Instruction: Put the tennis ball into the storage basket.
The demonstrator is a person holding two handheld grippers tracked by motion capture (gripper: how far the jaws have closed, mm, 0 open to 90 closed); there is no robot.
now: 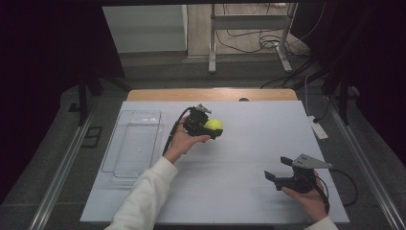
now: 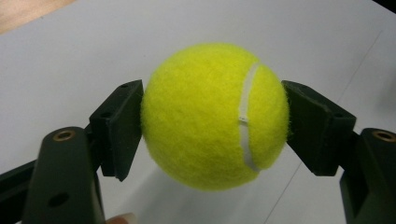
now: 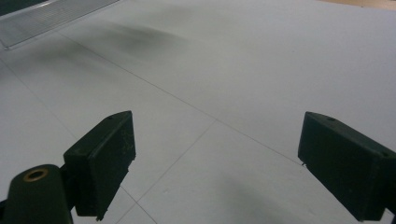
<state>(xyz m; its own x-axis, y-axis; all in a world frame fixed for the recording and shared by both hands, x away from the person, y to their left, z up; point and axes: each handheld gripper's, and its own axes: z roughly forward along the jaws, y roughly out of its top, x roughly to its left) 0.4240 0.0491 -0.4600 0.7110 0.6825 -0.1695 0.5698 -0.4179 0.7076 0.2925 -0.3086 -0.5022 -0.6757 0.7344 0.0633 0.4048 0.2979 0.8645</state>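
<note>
2 claws work over the white desk (image 1: 249, 139) in the high view. The left claw (image 1: 214, 128), near the desk's middle, is clamped on a yellow tennis ball (image 1: 213, 124); the left hand (image 1: 184, 139) wraps it from below, the white-sleeved forearm slanting up from the bottom edge. The right claw (image 1: 278, 168) sits low at the near right, jaws spread wide with nothing between them, pointing left. A clear plastic tray (image 1: 122, 146) lies along the desk's left side, with nothing visible in it.

In the left gripper view, the tennis ball (image 2: 215, 116) is squeezed between both pads, raised off the desk; being round it has no long axis, and its white seam (image 2: 246, 116) runs nearly vertical on its right half.

In the right gripper view, the right claw (image 3: 215, 163) gapes over bare desk (image 3: 233, 70), with the tray's corner (image 3: 46, 18) at top left.
</note>
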